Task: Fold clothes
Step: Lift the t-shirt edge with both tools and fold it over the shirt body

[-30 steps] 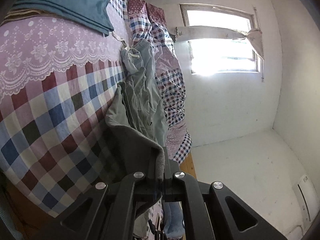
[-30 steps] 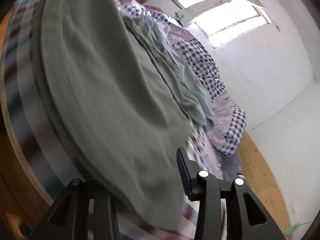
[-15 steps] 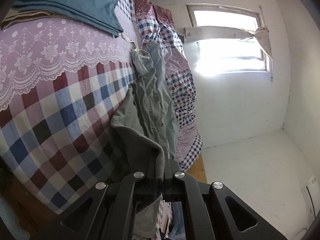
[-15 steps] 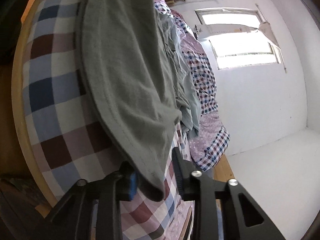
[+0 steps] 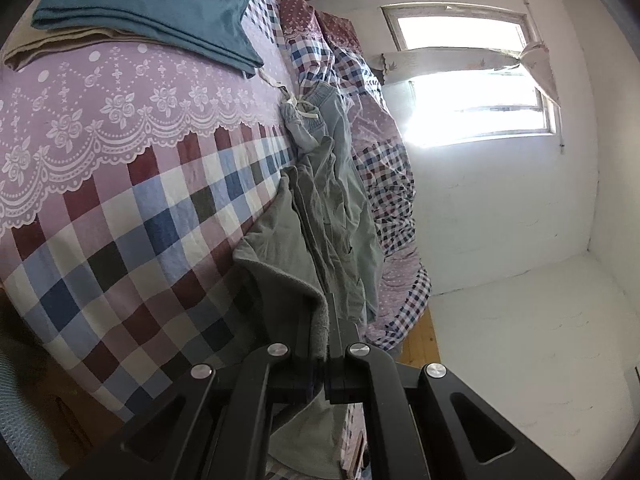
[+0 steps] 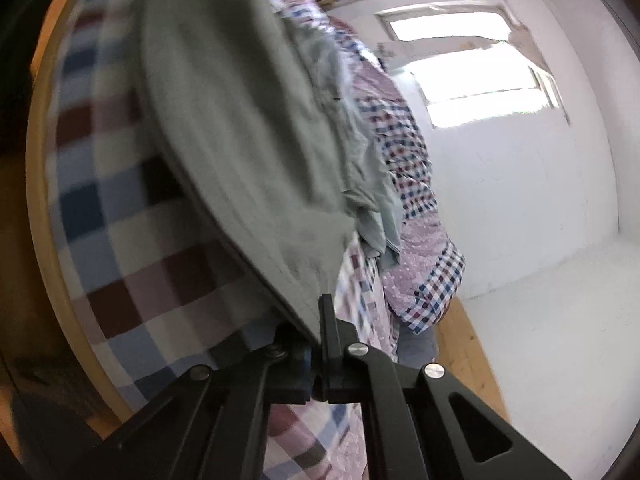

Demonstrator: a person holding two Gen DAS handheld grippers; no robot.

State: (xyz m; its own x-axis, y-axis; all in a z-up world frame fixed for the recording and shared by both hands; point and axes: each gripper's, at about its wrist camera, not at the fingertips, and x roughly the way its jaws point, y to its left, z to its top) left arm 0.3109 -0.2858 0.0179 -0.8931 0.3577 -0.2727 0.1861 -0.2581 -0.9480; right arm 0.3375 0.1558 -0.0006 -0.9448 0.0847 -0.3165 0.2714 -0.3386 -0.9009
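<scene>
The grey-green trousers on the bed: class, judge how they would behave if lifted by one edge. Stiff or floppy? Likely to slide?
Probably floppy: the grey-green trousers lie in soft creases, and the hem droops below the left gripper. Likely light, since a thin pinched edge in the right gripper seems enough. They may drag rather than slide freely on the checked bedspread.

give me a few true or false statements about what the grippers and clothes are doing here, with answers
1. The left gripper is shut on an edge of the grey-green trousers. True.
2. The right gripper hangs open with nothing in it. False: it is shut on the grey-green fabric.
3. A folded teal garment lies on the bed, beyond the trousers. True.
4. The trousers have a white drawstring at the waistband. True.
5. The bedcover is plain white. False: it is checked in red, blue and white, with a lilac lace-print band.
6. The window is fully covered by a dark curtain. False: bright daylight comes through it.
</scene>
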